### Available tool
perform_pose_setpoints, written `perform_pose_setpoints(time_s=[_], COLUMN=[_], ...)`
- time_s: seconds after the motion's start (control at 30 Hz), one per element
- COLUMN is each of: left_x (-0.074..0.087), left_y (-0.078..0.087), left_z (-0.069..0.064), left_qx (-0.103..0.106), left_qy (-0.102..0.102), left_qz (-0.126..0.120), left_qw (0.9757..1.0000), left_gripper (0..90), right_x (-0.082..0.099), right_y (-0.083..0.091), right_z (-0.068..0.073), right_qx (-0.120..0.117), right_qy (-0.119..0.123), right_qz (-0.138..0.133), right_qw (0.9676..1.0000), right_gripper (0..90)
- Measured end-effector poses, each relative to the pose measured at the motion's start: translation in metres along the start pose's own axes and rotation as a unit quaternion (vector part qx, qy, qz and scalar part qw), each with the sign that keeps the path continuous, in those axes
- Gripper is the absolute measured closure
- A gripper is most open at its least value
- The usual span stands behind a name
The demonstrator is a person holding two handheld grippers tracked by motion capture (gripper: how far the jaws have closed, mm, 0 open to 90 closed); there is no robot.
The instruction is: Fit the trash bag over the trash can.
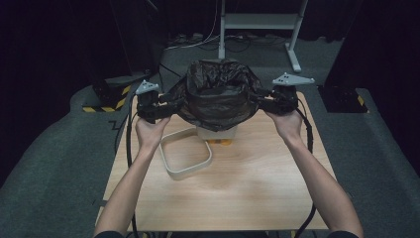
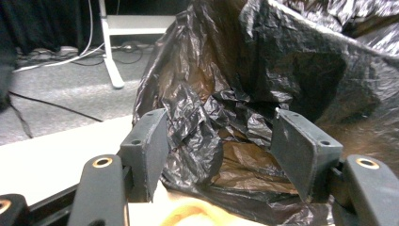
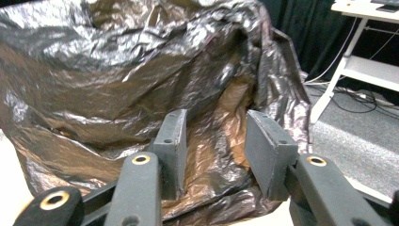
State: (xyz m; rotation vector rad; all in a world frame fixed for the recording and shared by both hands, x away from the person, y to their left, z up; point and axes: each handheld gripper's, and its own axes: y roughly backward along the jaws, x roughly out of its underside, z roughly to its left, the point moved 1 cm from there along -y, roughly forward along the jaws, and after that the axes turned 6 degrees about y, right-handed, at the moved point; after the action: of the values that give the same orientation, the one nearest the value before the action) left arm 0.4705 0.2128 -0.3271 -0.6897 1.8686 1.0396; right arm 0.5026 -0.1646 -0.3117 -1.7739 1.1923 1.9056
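A crumpled black bin bag hangs over a white bin at the far middle of the wooden table, its mouth gaping upward. My left gripper is at the bag's left side and my right gripper at its right side, each with a drawn-out fold of film reaching toward it. In the left gripper view the jaws stand wide apart, with bunched film between them close to the left pad. In the right gripper view the jaws are apart, thin brownish film showing in the gap, neither pad pressing.
A white rounded-square ring lies flat on the table in front and to the left of the bin. Something orange shows at the bin's foot. Behind the table stands a white desk frame with cables on the grey floor.
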Motion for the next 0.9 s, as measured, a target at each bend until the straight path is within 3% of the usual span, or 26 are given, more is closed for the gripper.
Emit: perform_pose_setpoints(time_s=[0.17, 0.33, 0.63, 0.9], left_x=[0.003, 0.007, 0.013, 0.020], left_y=[0.005, 0.010, 0.018, 0.018], left_z=[0.003, 0.001, 0.001, 0.004], left_qx=[0.012, 0.011, 0.008, 0.021], left_qy=[0.004, 0.001, 0.001, 0.010], left_qz=[0.001, -0.008, -0.013, -0.010], left_qw=[0.9999, 0.9999, 0.9999, 0.9997], left_gripper=[37.5, 38.6, 39.6, 42.2], right_x=[0.001, 0.010, 0.029, 0.037], right_y=[0.012, 0.026, 0.045, 0.053], right_z=[-0.005, -0.014, -0.025, -0.027], right_qx=[0.010, 0.017, 0.032, 0.038], right_qy=[-0.006, -0.022, -0.045, -0.050], right_qz=[-0.014, -0.032, -0.042, -0.044], right_qw=[0.9998, 0.9991, 0.9976, 0.9971], right_gripper=[56.4, 55.1, 54.5, 54.5])
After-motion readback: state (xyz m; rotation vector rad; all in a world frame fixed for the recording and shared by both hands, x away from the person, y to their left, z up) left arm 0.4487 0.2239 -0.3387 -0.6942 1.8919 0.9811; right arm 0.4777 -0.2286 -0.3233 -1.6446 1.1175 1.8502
